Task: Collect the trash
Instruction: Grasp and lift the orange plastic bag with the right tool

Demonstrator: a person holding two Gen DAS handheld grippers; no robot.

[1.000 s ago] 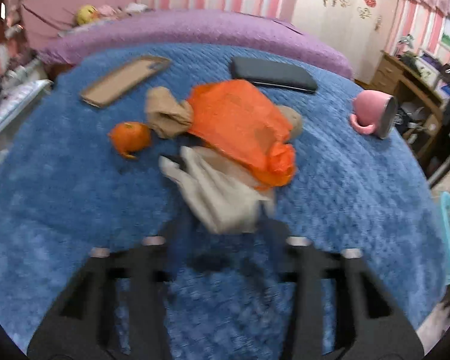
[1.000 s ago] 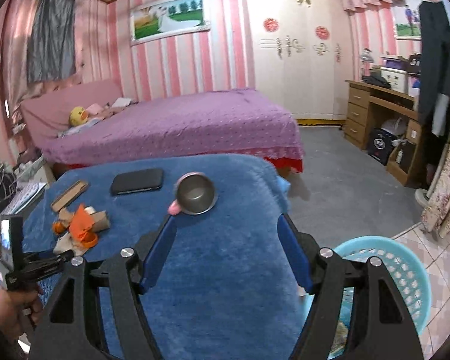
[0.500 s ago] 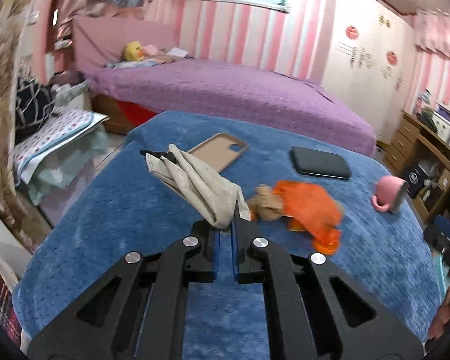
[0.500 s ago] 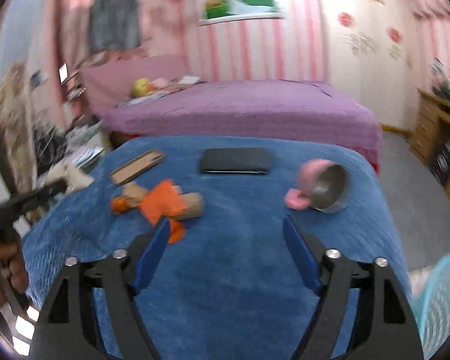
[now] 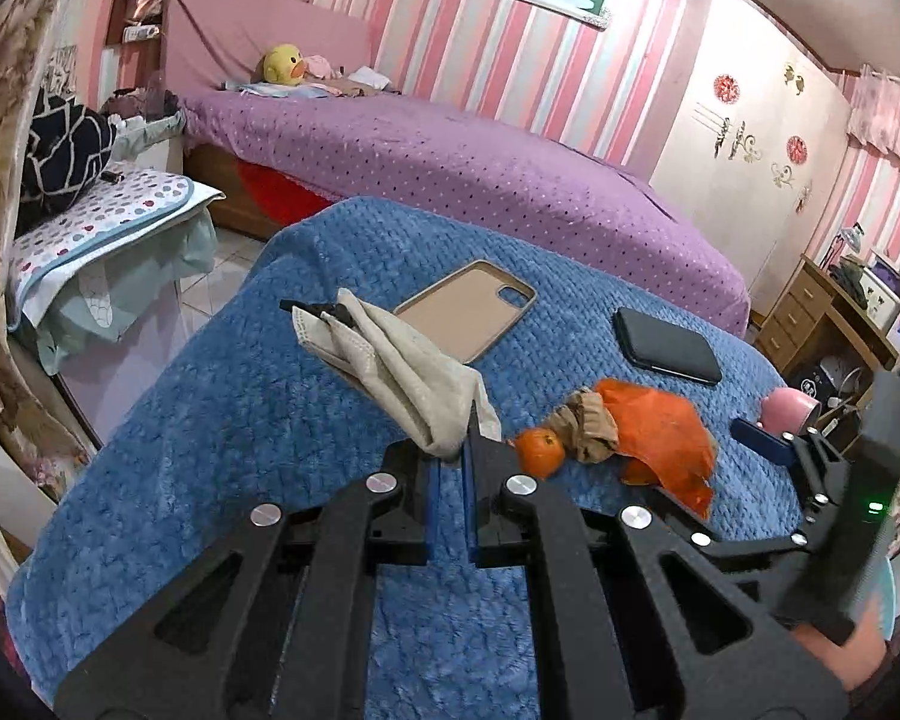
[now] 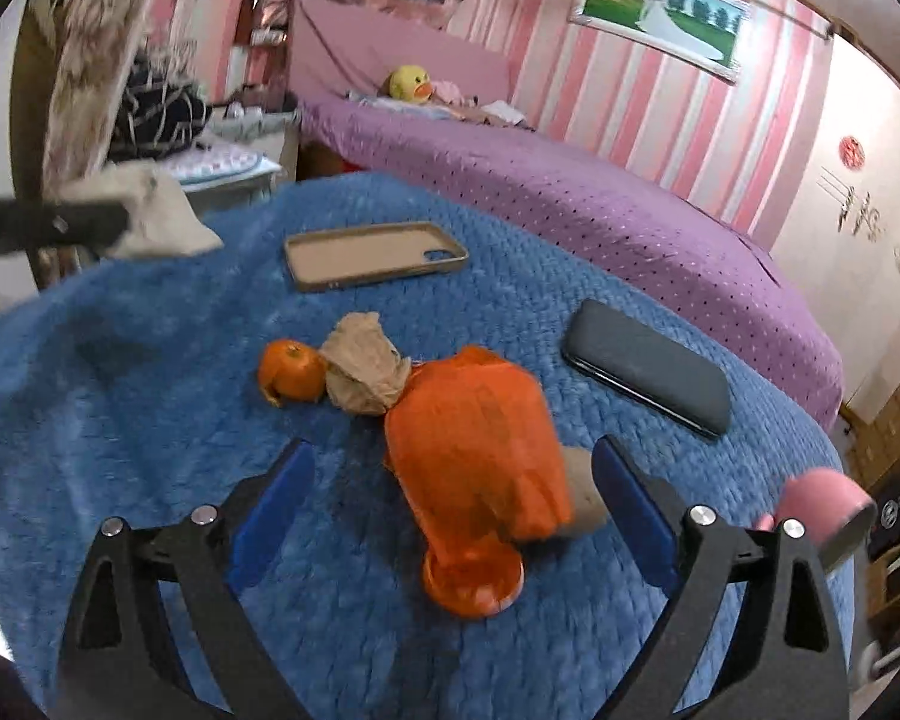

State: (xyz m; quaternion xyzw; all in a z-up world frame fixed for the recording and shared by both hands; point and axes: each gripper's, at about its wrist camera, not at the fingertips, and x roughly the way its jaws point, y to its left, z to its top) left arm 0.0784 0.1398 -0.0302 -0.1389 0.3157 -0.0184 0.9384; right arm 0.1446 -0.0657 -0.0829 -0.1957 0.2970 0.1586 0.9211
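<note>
Now orange bag (image 6: 480, 450) between wide right jaws, pads not touching.

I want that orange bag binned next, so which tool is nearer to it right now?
Right. The right tool hangs open just over the orange bag, its fingers either side. The left tool, shut on a beige tissue, is off to the bag's side.
</note>
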